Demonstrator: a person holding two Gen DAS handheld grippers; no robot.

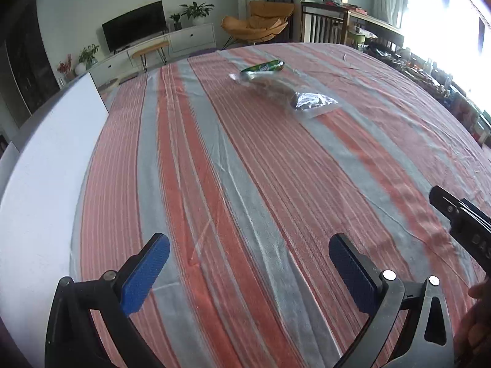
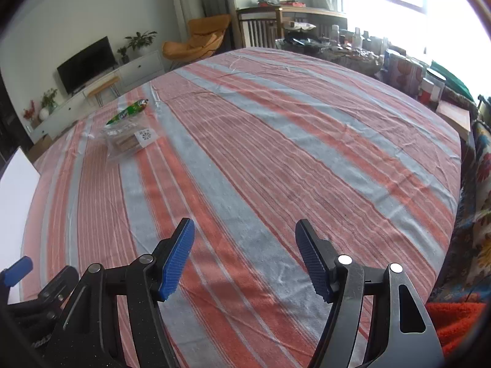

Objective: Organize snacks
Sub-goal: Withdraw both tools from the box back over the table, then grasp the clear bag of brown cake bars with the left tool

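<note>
A green snack packet and a clear bag of biscuits lie together far across the striped tablecloth. In the right wrist view the green packet and the clear bag sit at the far left. My left gripper is open and empty, low over the near cloth. My right gripper is open and empty, also over the near cloth, far from the snacks. The right gripper's body shows at the left view's right edge.
A white board lies along the table's left side, also in the right wrist view. Cluttered jars and boxes line the table's far right edge. A TV, plants and an orange chair stand beyond the table.
</note>
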